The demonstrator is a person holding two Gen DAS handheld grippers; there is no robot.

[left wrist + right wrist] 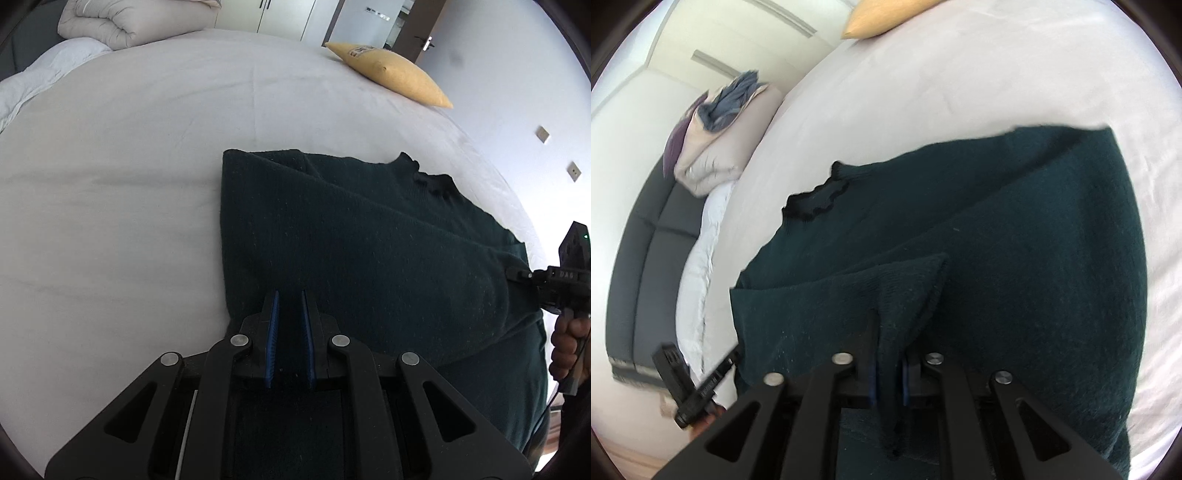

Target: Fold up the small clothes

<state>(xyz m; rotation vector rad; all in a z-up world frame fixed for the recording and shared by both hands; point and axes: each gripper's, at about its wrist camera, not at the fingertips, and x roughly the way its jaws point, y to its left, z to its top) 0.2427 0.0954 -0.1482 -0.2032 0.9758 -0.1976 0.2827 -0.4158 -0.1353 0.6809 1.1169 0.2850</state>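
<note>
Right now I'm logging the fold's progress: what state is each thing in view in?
Dark green knitted sweater: partly folded on the bed, near edge lifted.
Left gripper: jaws nearly shut, pinching the sweater's near edge.
Right gripper: jaws shut on a bunched fold of the sweater.
White bed sheet: spread, lightly creased.
Yellow cushion: lying at the bed's far edge.
Beige duvet: folded.

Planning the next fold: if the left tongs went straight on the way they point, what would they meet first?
Most likely the dark green sweater itself: the left tongs already pinch its near edge, and it lies directly ahead on the bed sheet.
</note>
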